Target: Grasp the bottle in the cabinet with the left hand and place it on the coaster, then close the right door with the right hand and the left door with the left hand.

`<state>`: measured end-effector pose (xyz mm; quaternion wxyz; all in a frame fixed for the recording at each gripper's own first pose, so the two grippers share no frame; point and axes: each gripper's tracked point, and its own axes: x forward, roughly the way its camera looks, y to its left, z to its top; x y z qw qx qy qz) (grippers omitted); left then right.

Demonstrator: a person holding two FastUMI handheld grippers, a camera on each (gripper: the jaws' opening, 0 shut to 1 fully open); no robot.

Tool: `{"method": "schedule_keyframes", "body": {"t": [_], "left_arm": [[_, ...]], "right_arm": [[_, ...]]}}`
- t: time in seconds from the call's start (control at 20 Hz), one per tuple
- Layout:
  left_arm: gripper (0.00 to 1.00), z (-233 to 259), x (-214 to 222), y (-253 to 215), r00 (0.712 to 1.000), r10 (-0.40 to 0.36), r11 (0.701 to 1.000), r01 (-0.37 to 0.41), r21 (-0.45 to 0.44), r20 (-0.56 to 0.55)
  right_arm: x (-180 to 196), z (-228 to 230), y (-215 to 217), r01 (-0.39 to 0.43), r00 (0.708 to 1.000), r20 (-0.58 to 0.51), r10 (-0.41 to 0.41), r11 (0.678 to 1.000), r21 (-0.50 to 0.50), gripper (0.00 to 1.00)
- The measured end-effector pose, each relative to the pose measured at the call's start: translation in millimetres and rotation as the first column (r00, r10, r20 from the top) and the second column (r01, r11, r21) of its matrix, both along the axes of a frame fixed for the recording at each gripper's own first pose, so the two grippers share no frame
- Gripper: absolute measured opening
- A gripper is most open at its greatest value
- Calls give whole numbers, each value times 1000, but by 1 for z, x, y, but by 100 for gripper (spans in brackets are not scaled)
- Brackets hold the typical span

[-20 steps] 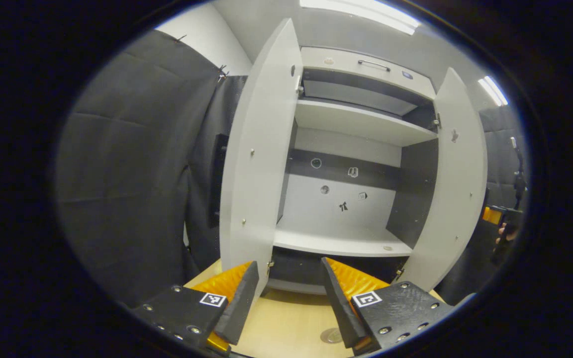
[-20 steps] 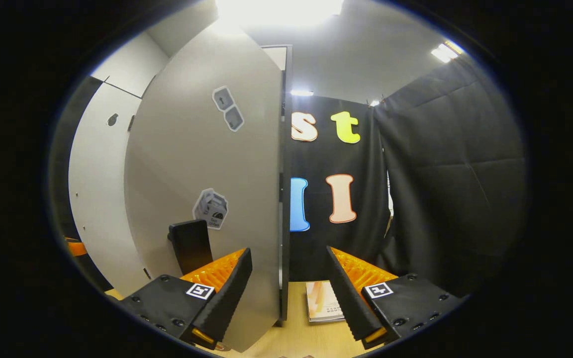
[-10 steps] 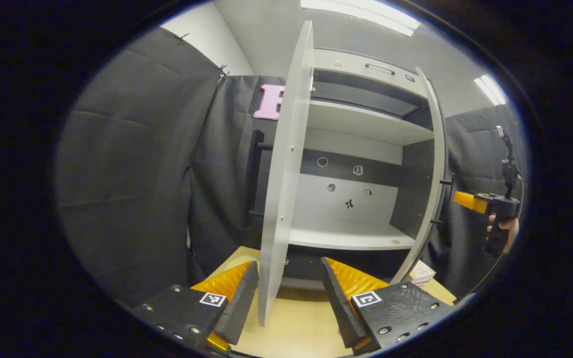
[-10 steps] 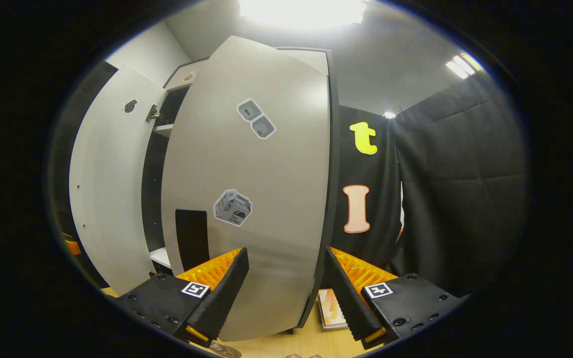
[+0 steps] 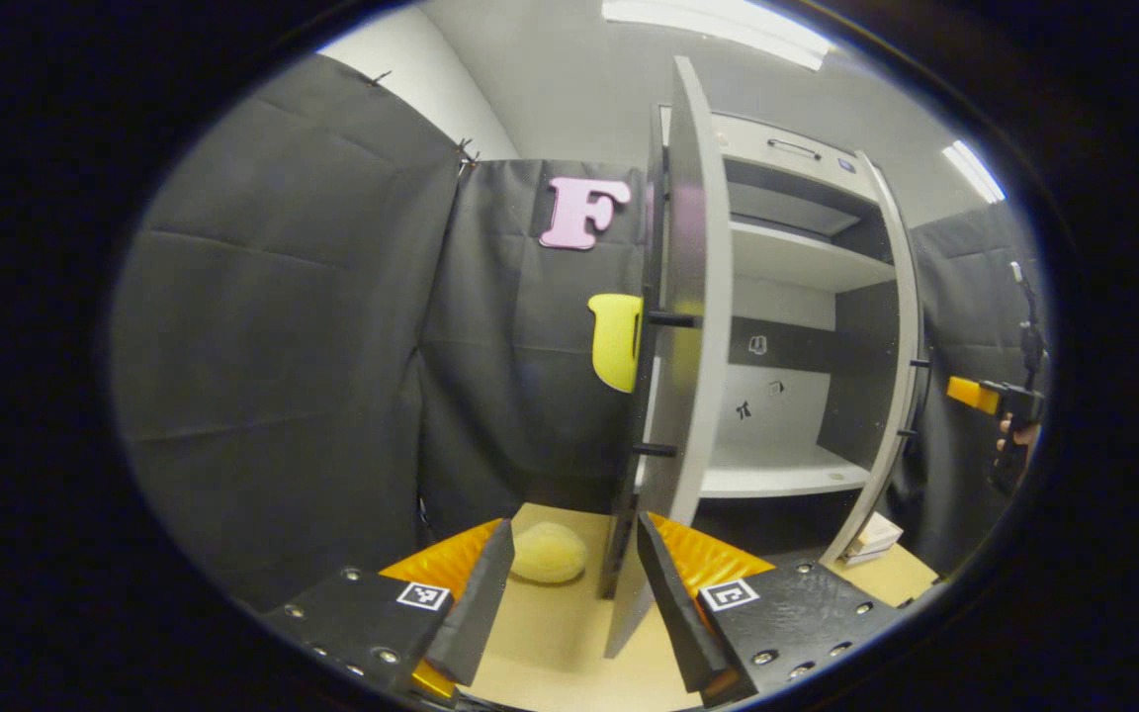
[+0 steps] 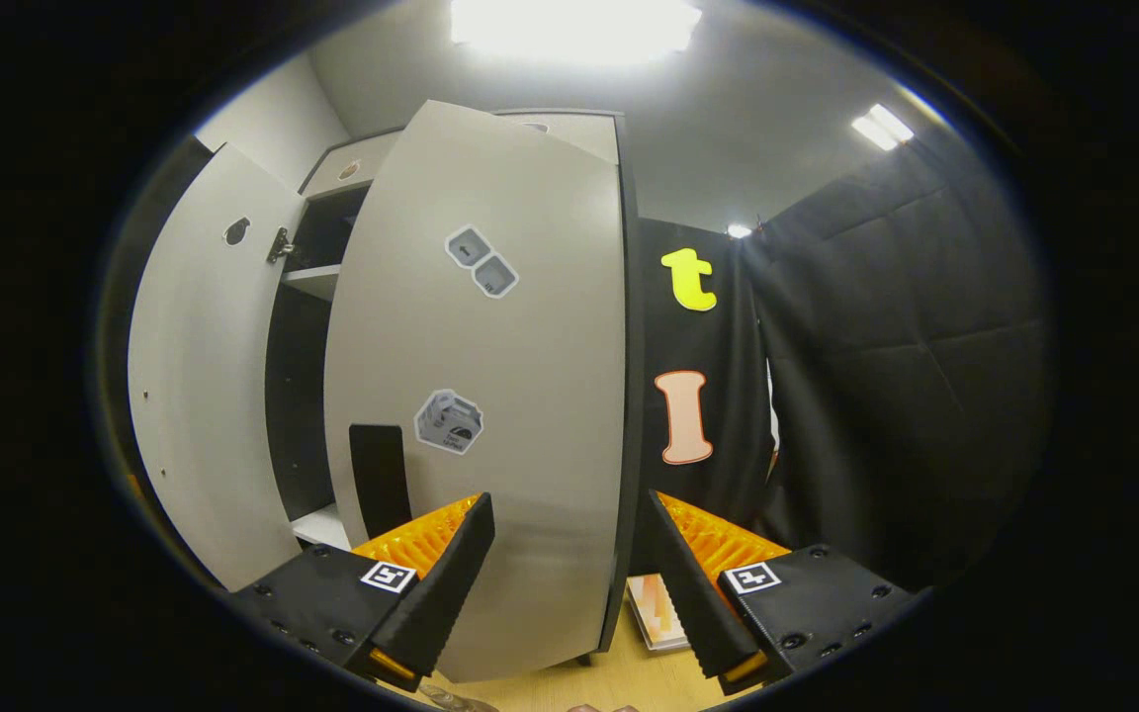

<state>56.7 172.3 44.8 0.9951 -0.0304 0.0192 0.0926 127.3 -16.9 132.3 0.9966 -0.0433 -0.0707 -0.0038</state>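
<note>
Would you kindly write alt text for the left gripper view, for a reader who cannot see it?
The left gripper is open before the edge of the cabinet's open left door. A yellow sponge-like lump lies on the table beyond. Right of the door are shelves, the right door, and farther right the right gripper, held by a hand.

Both the left claw (image 5: 569,583) and right claw (image 6: 565,574) hang with fingers spread.

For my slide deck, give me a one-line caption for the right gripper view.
Open right gripper faces the partly closed right cabinet door.
</note>
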Motion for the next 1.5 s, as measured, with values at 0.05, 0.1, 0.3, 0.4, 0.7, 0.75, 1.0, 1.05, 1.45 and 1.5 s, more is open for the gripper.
{"method": "schedule_keyframes", "body": {"t": [0.05,0.1,0.3,0.4,0.7,0.75,1.0,1.05,1.45,1.5], "left_arm": [[80,8,4,11,1000,0,1000,0,6,13],[80,15,8,22,1000,-6,1000,6,10,29],[76,44,43,53,996,-63,998,63,12,67],[81,61,64,56,990,-108,994,108,5,91],[76,83,96,42,979,-184,981,177,86,92],[76,85,98,37,976,-196,978,188,90,93],[80,84,104,21,977,-199,973,189,131,75],[80,84,103,18,975,-211,970,200,141,72],[75,83,110,-49,951,-301,948,290,135,72],[75,82,111,-61,948,-309,945,297,138,71]], "right_arm": [[-3,-4,-2,16,1000,-10,-16,1000,-2,97],[-7,-7,-5,31,999,-17,-31,1000,3,96],[-22,-20,-15,74,997,-28,-73,996,42,96],[-32,-29,-24,109,993,-45,-107,993,52,97],[-57,-52,-50,193,980,-77,-185,975,111,97],[-61,-57,-55,204,977,-84,-195,972,115,97],[-67,-67,-61,226,971,-106,-214,966,124,97],[-68,-68,-61,226,971,-104,-214,966,122,97],[-69,-75,-58,212,974,-106,-200,970,121,98],[-70,-76,-59,215,973,-109,-202,969,121,98]]}}
